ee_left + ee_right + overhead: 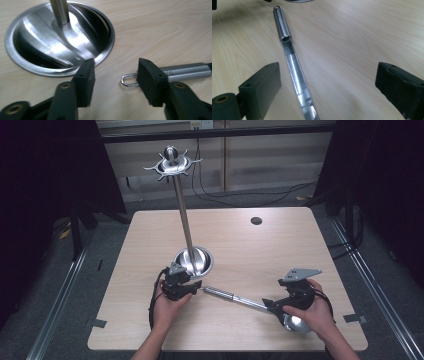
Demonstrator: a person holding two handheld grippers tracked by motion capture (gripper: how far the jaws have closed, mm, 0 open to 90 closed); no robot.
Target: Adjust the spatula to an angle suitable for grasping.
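**Ladle flat on the table, both grippers open**

A steel ladle [235, 297] lay flat on the wooden table [260, 250], its handle running from the left gripper [196, 288] to the bowl end beneath the right gripper [270, 304]. The left jaws stood spread – the hanging loop [128, 80] lay between them, pinched by neither pad. The right jaws stood wide apart too, the flat shaft [295, 72] lying between them untouched. Just beyond the left gripper stood the round base [60, 37] of an upright utensil stand [183, 215].
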